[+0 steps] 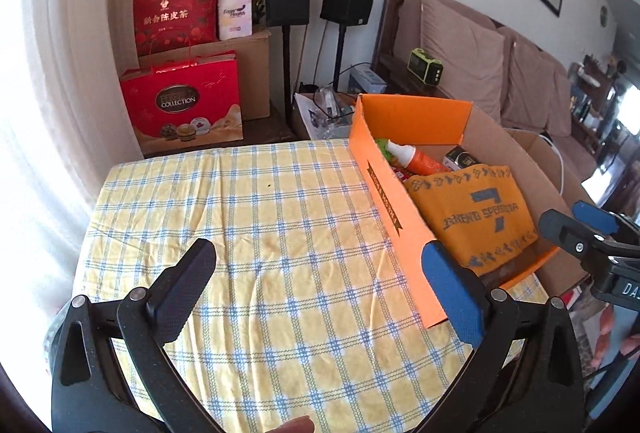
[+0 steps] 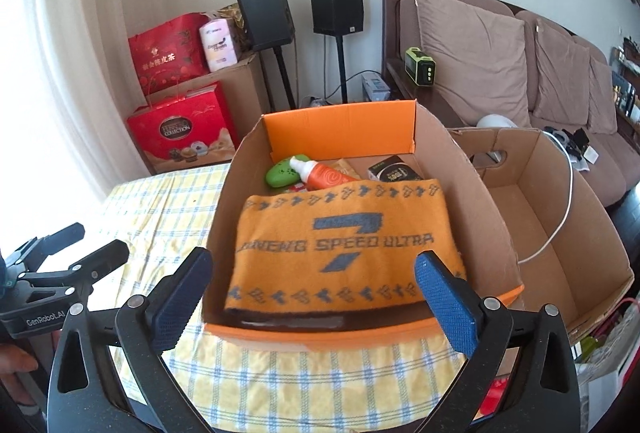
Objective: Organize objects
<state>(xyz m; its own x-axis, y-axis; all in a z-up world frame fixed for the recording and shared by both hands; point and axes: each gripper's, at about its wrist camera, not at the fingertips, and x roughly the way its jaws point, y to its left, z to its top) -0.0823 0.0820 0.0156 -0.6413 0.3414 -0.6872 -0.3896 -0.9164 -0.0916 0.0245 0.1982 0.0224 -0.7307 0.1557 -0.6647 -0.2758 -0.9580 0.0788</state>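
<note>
- Two claws, left claw (image 1: 320, 285) and right claw (image 2: 314, 285), jaws apart, empty.
- Orange towel (image 2: 344, 245) lies folded inside orange box (image 2: 340, 131), right side of bench (image 1: 248, 217).
- Judgement: keep claws clear of box walls; leave towel flat.

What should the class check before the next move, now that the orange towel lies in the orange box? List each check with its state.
1. Left gripper open, nothing between its fingers: ok.
2. Right gripper open, nothing held: ok.
3. Orange towel inside the orange box: ok.
4. Spray bottle and green case inside the box: ok.
5. Checked tablecloth free of stray objects: ok where visible.
6. Things under the towel: cannot tell.
</note>
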